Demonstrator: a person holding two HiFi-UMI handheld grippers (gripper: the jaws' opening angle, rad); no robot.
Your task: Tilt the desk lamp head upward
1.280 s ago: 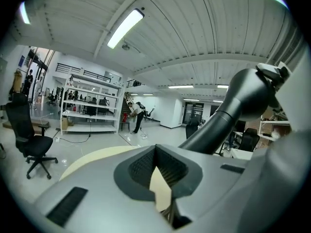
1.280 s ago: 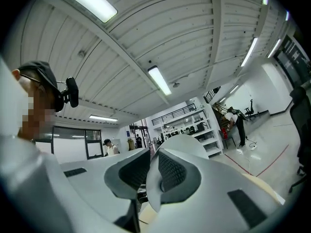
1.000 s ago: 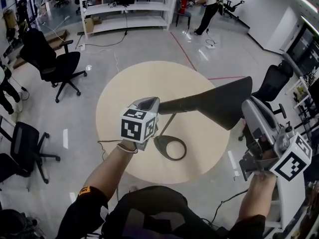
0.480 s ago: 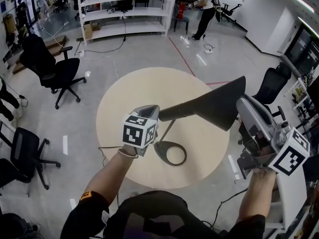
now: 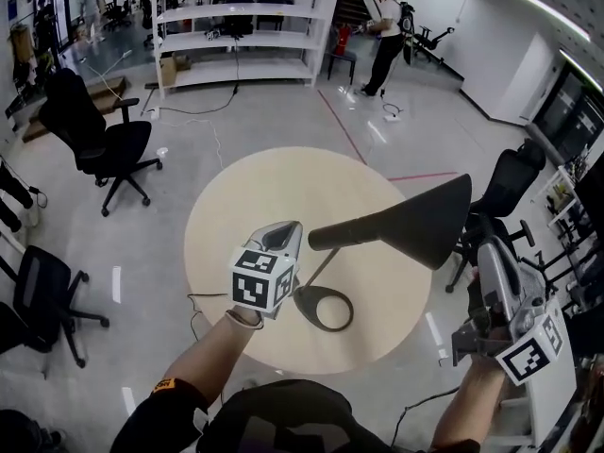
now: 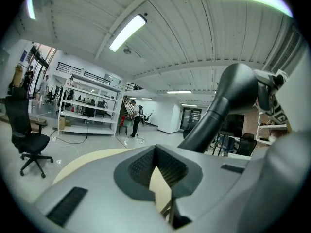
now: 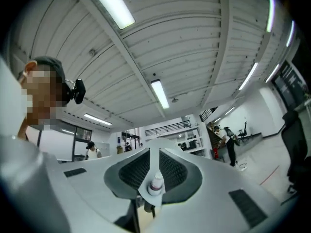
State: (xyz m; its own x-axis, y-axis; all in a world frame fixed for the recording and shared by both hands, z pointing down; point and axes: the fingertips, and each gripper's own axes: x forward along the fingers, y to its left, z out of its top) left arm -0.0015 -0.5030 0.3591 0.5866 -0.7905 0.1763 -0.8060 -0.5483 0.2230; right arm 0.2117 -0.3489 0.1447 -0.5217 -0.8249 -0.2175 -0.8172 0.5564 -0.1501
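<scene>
No word, number or brand can be read anywhere. The left gripper's cube (image 5: 261,281) and the right gripper's cube (image 5: 528,349) carry only black-and-white square markers. The print on the orange tag (image 5: 162,385) on the sleeve (image 5: 146,418) is too small to read.

One desk lamp (image 5: 415,220), one round table (image 5: 241,192), two grippers (image 5: 283,230) (image 5: 487,255)

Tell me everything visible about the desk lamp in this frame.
The desk lamp is matte dark grey: a flared head tapering into a tubular neck, a thin stem, and an open ring base resting on the round beige table. The head's wide end faces the person's right, well above the table. The left gripper sits at the stem; whether it clamps it is unclear.
</scene>
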